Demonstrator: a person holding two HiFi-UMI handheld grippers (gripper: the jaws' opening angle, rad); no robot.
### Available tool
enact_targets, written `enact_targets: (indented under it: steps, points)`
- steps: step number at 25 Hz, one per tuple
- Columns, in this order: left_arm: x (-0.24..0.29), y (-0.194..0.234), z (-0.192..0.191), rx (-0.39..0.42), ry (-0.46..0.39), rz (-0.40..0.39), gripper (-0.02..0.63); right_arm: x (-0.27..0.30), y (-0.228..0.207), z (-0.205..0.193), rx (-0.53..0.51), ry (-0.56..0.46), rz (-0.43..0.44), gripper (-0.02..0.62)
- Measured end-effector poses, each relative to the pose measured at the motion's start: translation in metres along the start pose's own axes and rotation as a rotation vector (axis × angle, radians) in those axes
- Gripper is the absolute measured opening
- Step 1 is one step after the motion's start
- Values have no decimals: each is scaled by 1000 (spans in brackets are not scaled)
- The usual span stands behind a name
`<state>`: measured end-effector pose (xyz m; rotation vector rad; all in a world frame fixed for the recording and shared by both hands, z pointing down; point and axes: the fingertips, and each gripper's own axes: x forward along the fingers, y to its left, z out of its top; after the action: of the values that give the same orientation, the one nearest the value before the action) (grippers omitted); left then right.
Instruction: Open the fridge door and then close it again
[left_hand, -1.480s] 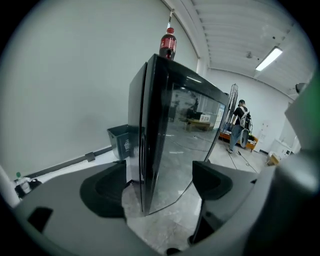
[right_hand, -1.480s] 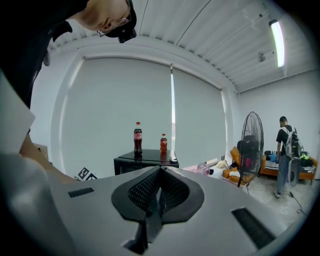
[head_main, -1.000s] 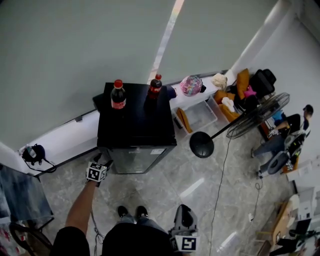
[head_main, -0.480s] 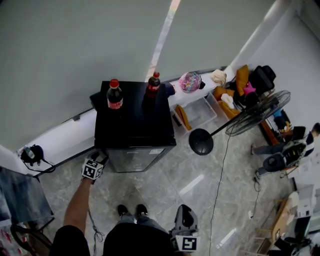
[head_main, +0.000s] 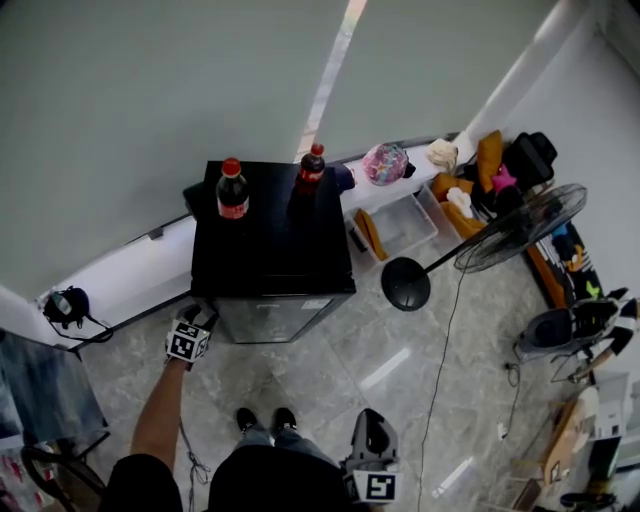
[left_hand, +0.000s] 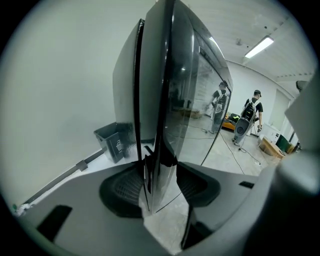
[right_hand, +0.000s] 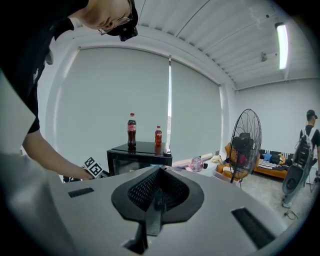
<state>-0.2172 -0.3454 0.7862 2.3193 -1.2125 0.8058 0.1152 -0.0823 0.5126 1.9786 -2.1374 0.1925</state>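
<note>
Just closed left gripper (left_hand: 159, 182) onto edge of small black fridge's glass door (left_hand: 172, 100); grasp secured, seemingly ready to pull open. Idle with right gripper (right_hand: 157, 195) closed, empty.

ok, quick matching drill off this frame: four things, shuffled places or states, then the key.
1. left claw
2. right claw
3. taller red-capped cola bottle
4. black pedestal fan

A. floor, right of the black mini fridge in head view
B. shut, empty
C. on the fridge top
D. gripping the edge of the glass fridge door

Pairs: 1-D, 2-B, 3-C, 4-A.
The left claw has just been closing on that edge.
</note>
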Motion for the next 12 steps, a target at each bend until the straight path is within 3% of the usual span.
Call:
enact_targets:
  steps: [2,3,4,6,12]
  points:
    - [-3,0,-3,9,9,-10,180,2,2,-2,3,4,7,8]
    - [-4,0,-5,27,16,-15,118,3,3,-4,0,4,13,9]
    - [-4,-1,-7,53,22,-16,106,4,5,-5,-3,6,20,8]
    - [-3,1,-6,89,26,-15,111,7,8,-4,-2,13,33,8]
    - [-2,0,-7,74,36,-78,107,9,11,-1,0,3,49,9]
